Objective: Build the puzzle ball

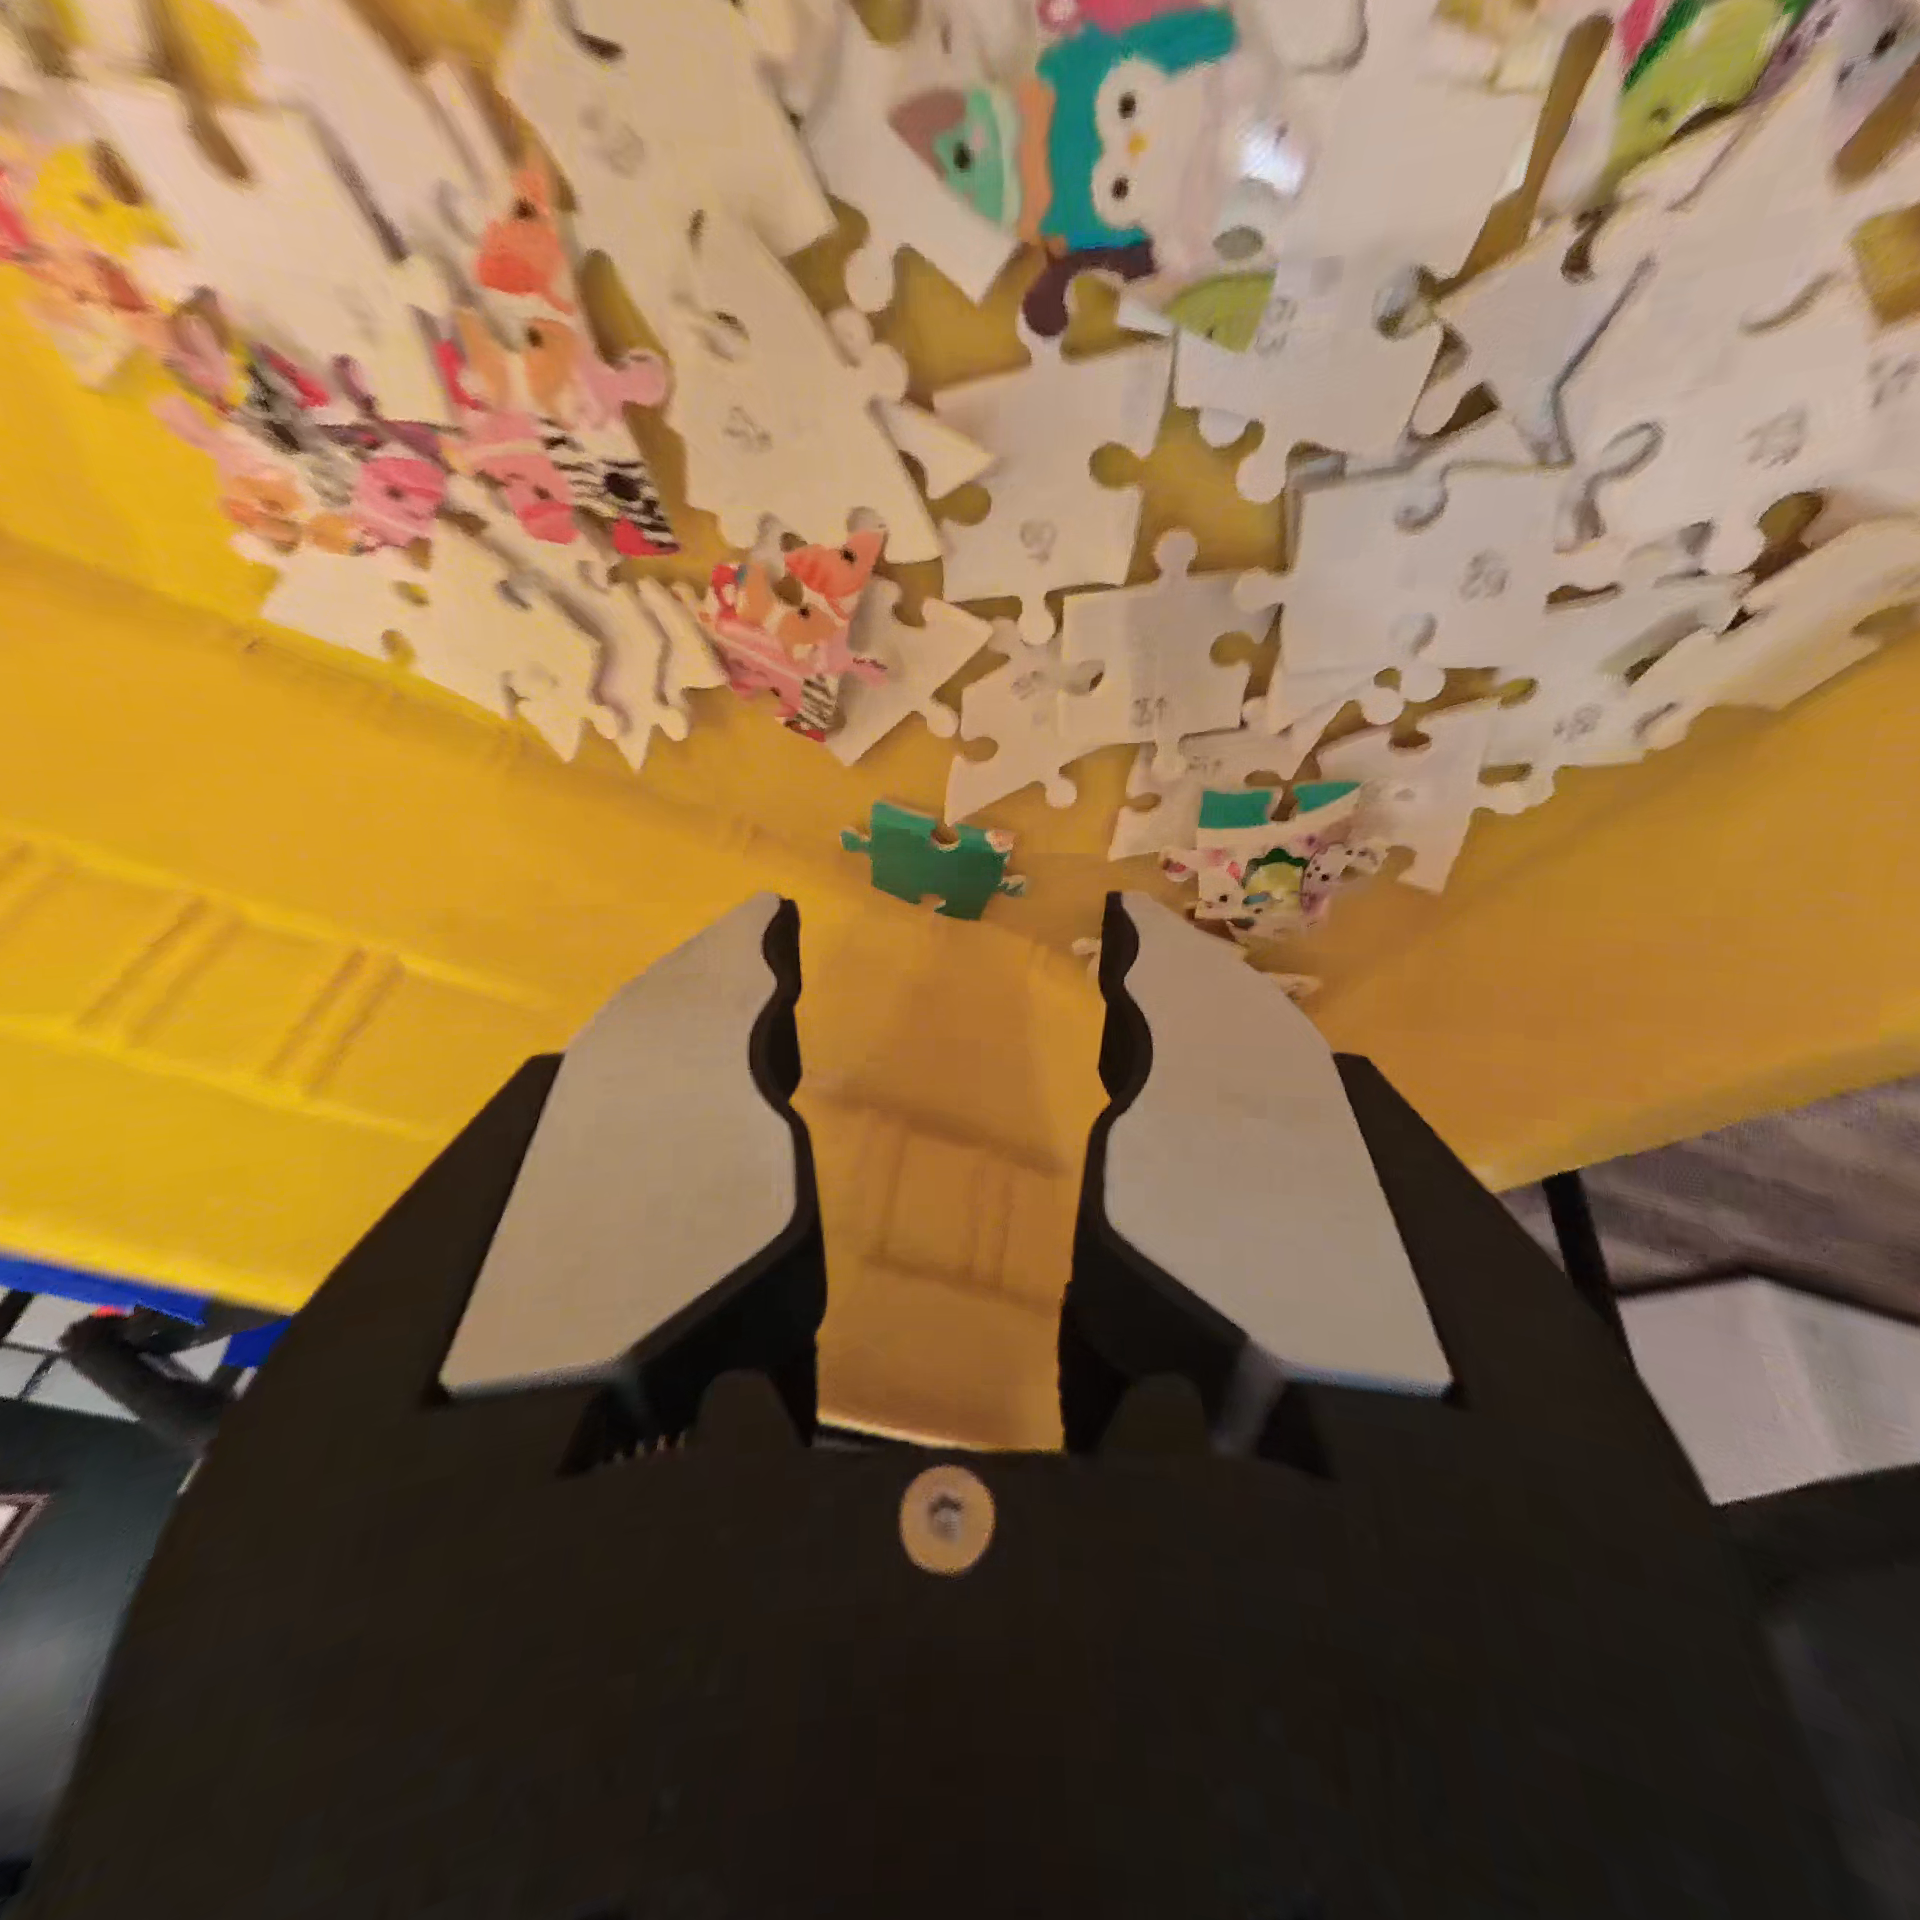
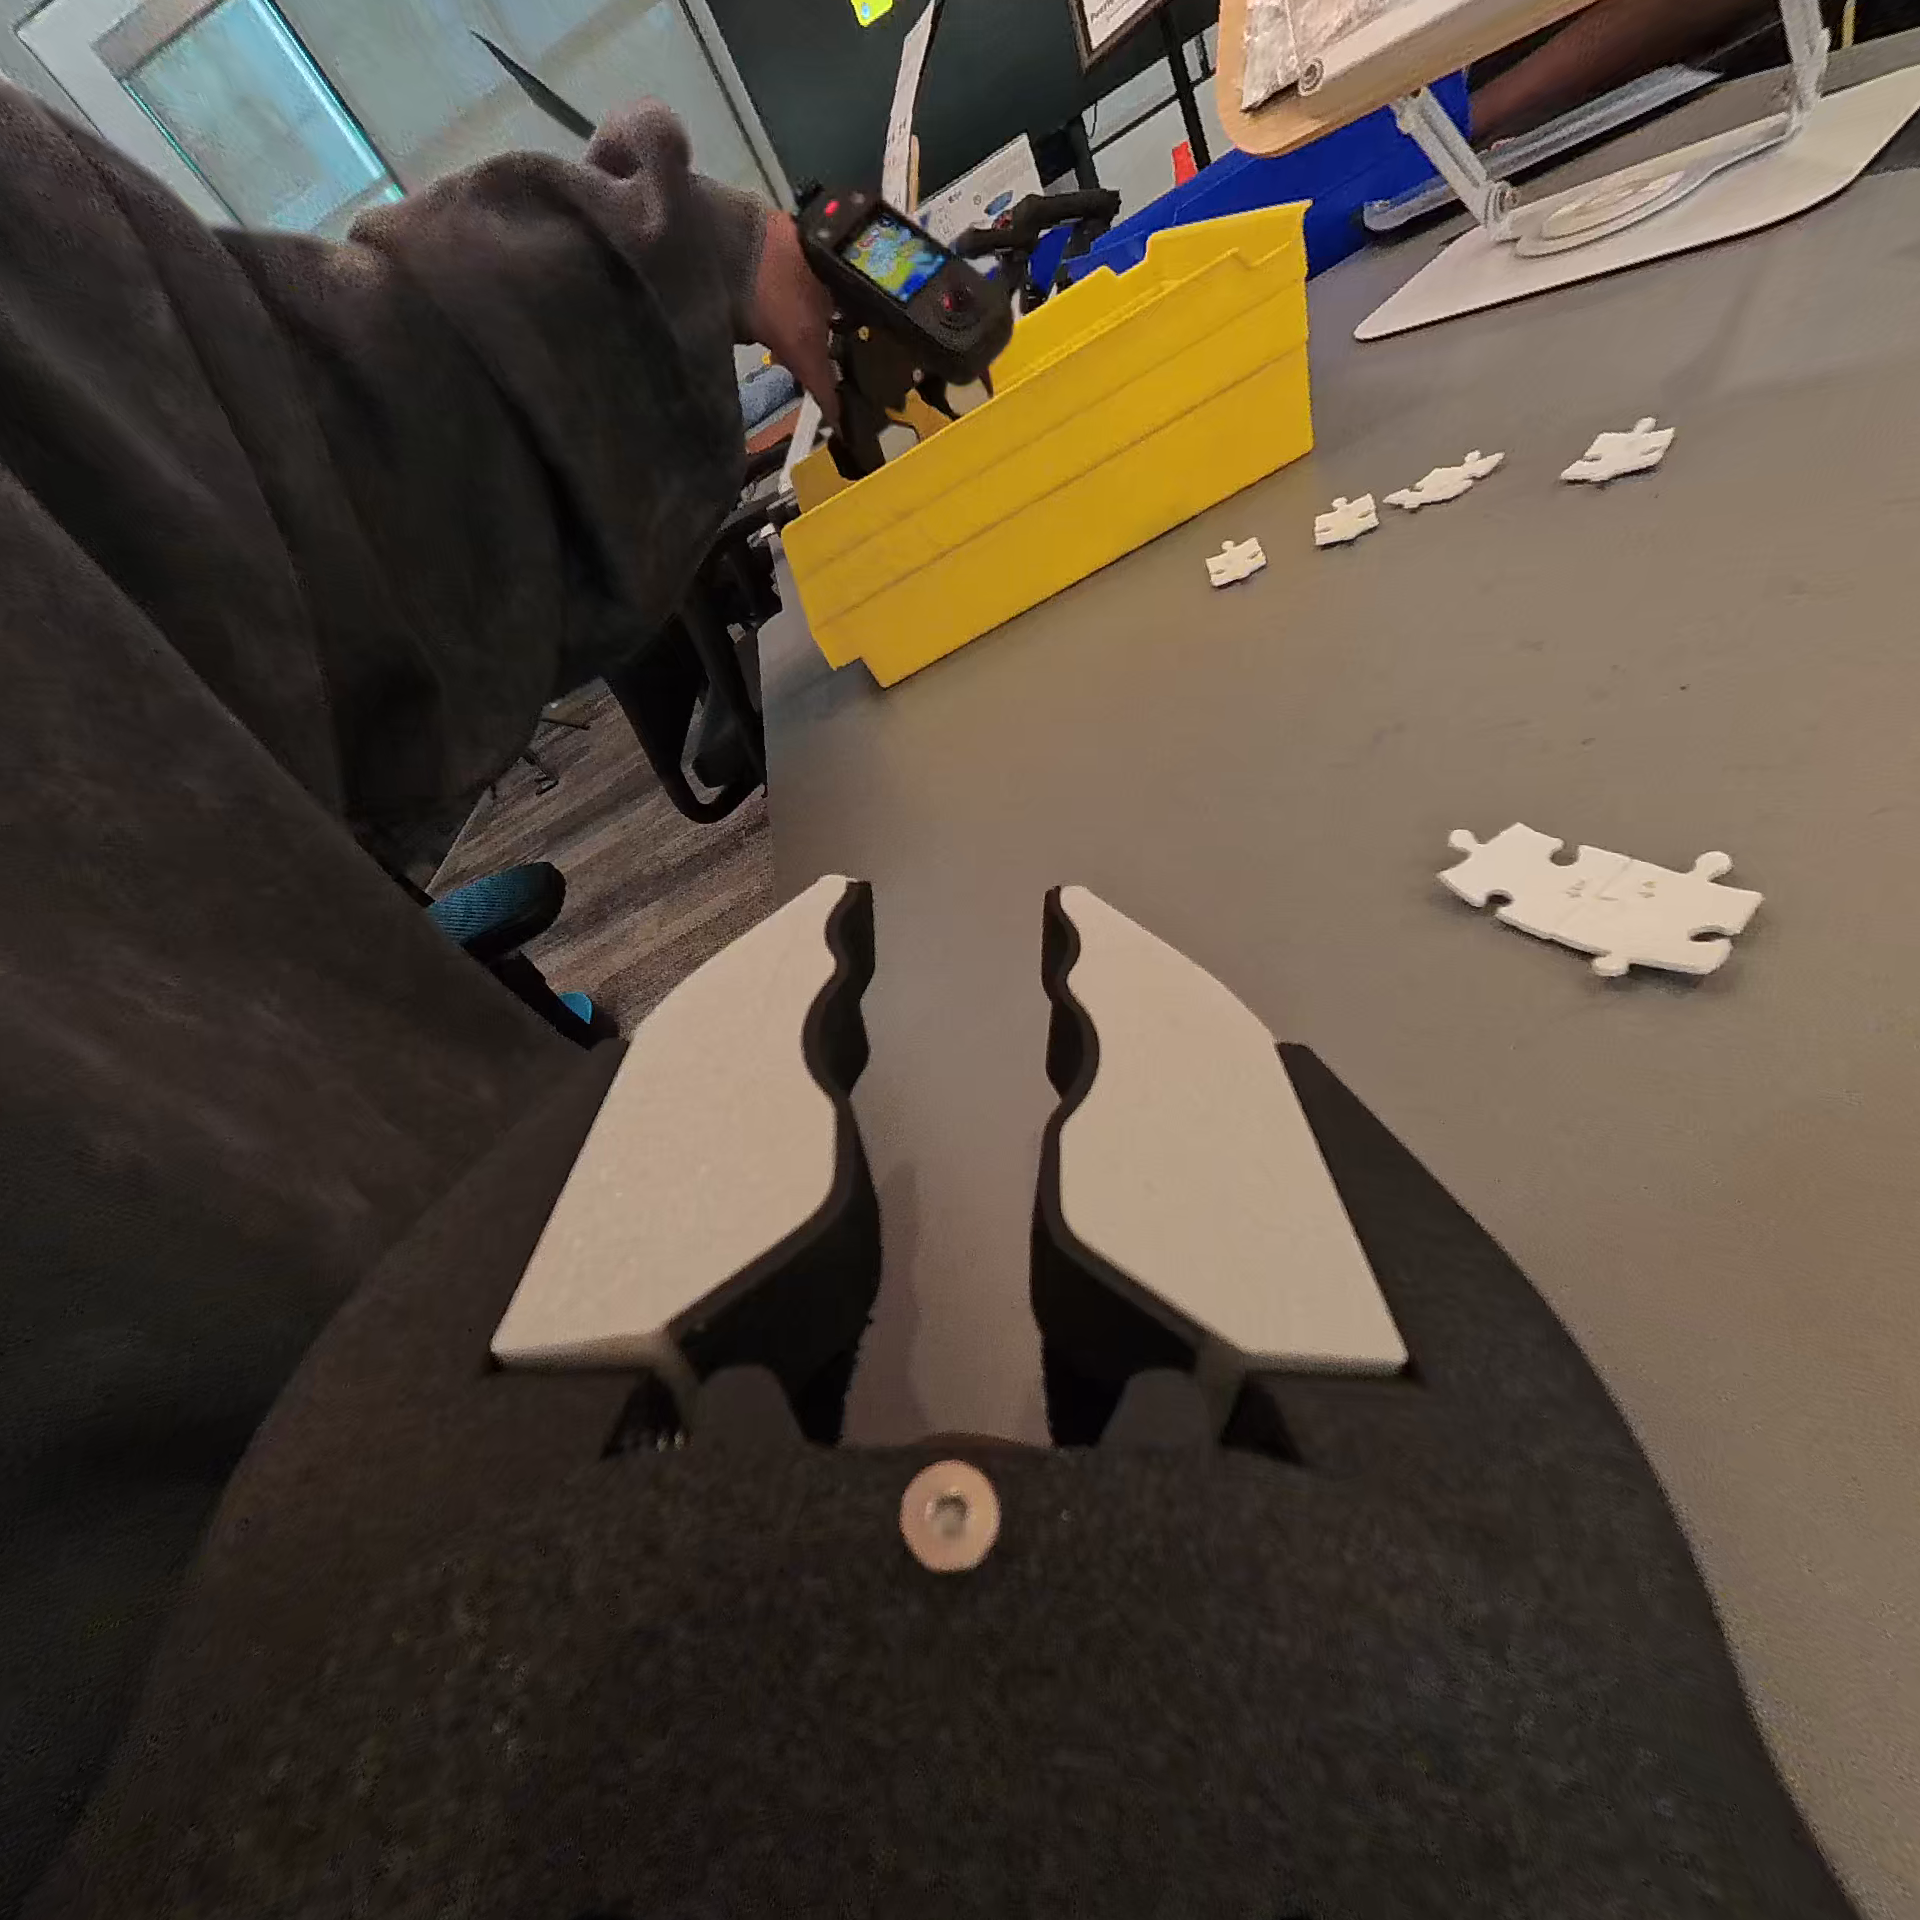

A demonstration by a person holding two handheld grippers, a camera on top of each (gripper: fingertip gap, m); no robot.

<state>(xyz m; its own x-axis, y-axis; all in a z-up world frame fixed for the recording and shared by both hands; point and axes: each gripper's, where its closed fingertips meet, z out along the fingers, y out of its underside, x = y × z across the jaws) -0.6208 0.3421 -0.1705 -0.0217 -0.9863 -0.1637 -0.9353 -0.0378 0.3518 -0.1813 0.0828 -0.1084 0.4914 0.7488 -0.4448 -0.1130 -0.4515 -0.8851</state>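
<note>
the left gripper (image 1: 948, 914) is reaching into the yellow bin (image 1: 312, 935), its jaws standing apart with nothing between them, and the heap of puzzle pieces (image 1: 1143, 540) is filling the upper half of the left wrist view, most of them lying white side up and overlapping. a lone green piece (image 1: 935, 857) is sitting just beyond the fingertips at centre frame, near a printed piece (image 1: 1273, 862) to its right. the likeliest trouble is that the jaws are closing on a flat piece lying on the bin floor, so the fingertips may skate over it or pinch two overlapping pieces at once; the view is also smeared with motion, so aim could be off. in the right wrist view the right gripper (image 2: 956, 904) is hovering empty over the grey table (image 2: 1351, 1143), jaws parted, while two joined white pieces (image 2: 1600, 899) are lying at right centre and four loose white pieces (image 2: 1351, 517) are trailing toward the upper right beside the bin. no assembled ball is showing in either view, so the build is looking barely begun, and a careless sweep of either tool could be scattering the joined pair.
</note>
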